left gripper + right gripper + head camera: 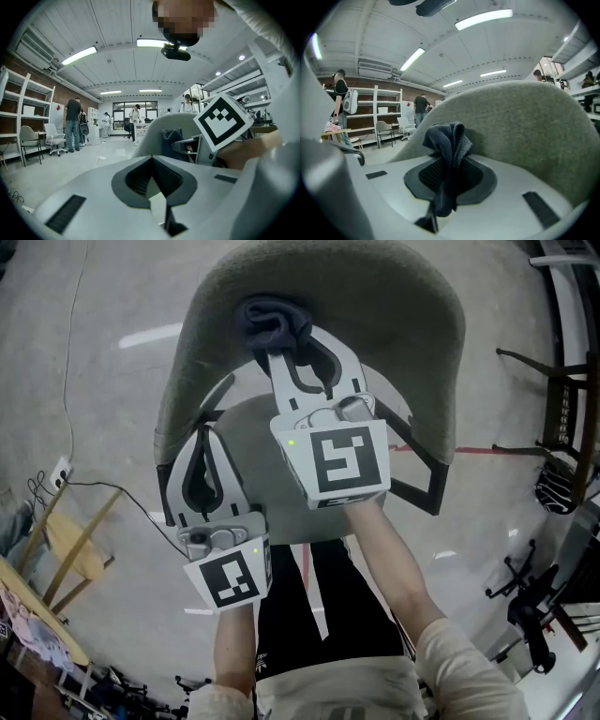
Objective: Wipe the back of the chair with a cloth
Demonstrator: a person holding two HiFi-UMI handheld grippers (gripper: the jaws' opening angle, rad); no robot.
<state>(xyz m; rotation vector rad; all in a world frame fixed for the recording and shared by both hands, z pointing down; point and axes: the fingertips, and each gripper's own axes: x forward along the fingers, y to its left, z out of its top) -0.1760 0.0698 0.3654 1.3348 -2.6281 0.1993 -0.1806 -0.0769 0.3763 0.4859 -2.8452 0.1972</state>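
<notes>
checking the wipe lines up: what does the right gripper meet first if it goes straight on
The chair back, close ahead. The cloth pinched in the right gripper's jaws leads, so it would press on first; it may already be touching.

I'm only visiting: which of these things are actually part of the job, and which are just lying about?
Part of the job:
- dark cloth, pinched in the right claw
- grey chair back

Just lying about:
- power strip and its cable
- wooden frame, lower left
- dark chair, far right
- left claw, shut on nothing
</notes>
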